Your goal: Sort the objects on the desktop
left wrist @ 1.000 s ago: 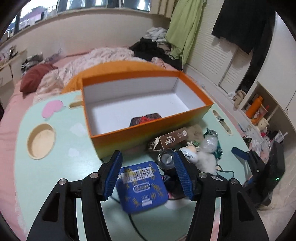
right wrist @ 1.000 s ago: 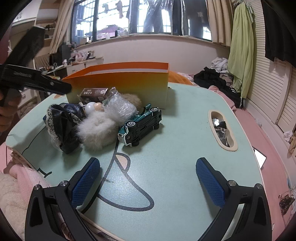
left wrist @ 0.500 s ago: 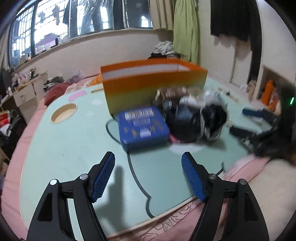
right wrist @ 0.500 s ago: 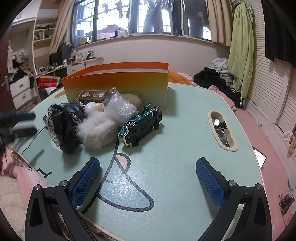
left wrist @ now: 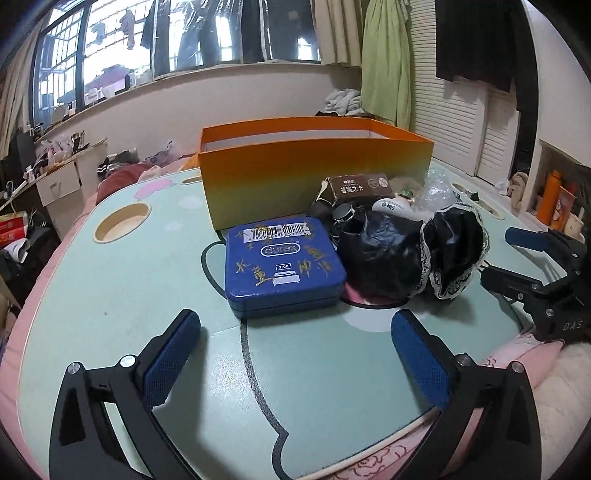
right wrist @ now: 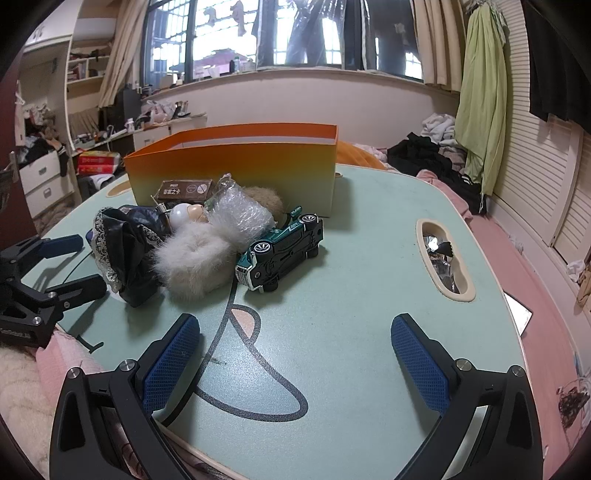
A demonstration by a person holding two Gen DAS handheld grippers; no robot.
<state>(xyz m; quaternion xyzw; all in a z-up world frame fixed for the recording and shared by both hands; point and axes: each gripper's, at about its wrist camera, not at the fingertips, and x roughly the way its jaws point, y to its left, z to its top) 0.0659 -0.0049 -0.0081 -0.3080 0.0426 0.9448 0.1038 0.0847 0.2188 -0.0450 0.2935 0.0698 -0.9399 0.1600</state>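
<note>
Green garment (right wrist: pixel 482 92) hanging by louvred doors (right wrist: pixel 532 177), clothes heaped on the pink bed (right wrist: pixel 432 155), cluttered white drawers (right wrist: pixel 40 177) under the window (right wrist: pixel 295 33), orange bottle (left wrist: pixel 547 197) on a shelf

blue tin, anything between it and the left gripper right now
Nothing visible. The left gripper, jaws opening and empty, faces the blue tin across bare table. The black lace-trimmed bundle crowds the tin's right side, and the orange box stands just behind it.
</note>
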